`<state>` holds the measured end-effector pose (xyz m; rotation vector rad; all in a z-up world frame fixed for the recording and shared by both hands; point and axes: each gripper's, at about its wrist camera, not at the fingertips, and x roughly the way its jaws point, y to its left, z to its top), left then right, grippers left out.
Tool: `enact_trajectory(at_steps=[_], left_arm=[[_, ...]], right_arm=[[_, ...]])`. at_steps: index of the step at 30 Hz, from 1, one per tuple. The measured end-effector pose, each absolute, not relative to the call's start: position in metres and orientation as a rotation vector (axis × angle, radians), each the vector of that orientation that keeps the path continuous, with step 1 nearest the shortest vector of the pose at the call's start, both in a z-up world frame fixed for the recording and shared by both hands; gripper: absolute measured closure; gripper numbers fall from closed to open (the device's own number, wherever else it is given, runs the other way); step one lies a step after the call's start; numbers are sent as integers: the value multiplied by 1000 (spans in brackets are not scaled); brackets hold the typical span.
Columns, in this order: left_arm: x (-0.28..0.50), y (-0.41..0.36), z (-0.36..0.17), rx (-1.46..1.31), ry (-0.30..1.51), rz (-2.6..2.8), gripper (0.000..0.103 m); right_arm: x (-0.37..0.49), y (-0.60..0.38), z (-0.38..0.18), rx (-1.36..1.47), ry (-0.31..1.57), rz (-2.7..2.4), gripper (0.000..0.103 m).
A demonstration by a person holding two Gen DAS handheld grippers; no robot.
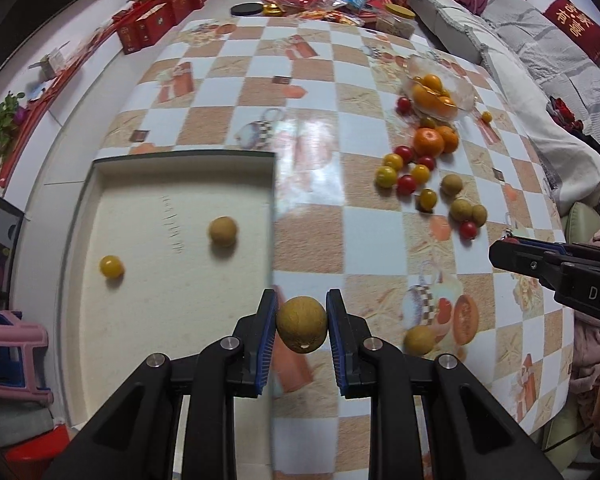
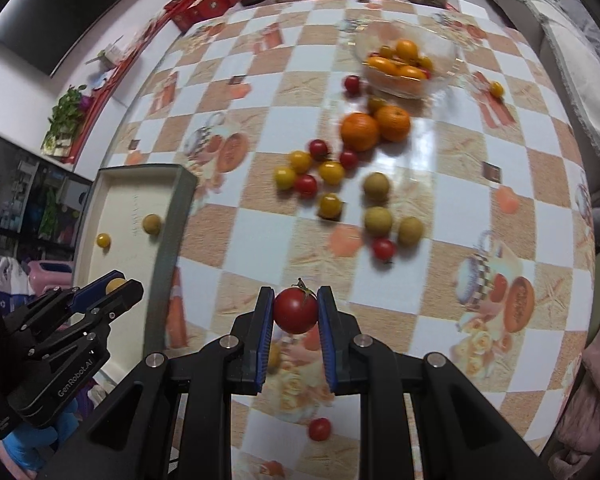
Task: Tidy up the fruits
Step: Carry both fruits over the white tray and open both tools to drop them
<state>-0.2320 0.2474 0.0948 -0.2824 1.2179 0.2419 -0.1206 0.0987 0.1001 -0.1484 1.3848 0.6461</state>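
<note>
My left gripper [image 1: 302, 308] is shut on a tan longan [image 1: 302, 329], held above the table by the right wall of a shallow white box [image 1: 160, 280]. The box holds a longan [image 1: 223, 231] and a yellow tomato [image 1: 111, 266]. My right gripper [image 2: 296, 300] is shut on a red cherry tomato [image 2: 295, 310], held above the table. Loose red and yellow tomatoes, longans and two oranges [image 2: 360, 131] lie in a pile ahead. A glass bowl [image 2: 444, 46] with orange and yellow fruit stands behind them. The left gripper also shows in the right wrist view [image 2: 118, 286].
A checked tablecloth [image 1: 320, 80] covers the table. One longan [image 1: 419, 340] lies near the left gripper, one red tomato [image 2: 319, 429] under the right gripper. Snack packets, a jar [image 1: 398, 20] and red boxes crowd the far end. A sofa [image 1: 540, 60] runs along the right.
</note>
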Motion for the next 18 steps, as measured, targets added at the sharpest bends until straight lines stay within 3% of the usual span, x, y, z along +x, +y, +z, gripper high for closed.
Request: enact_trajectory(at_steps=[9,18], left_arm=[[-274,314,81,-352,1225,394,77],[-304,367,44,-366,1280,529,77]], right_arm=[[-148,190,103,-244,1392,802,79],[-173,283,70,-360,1444,926,79]])
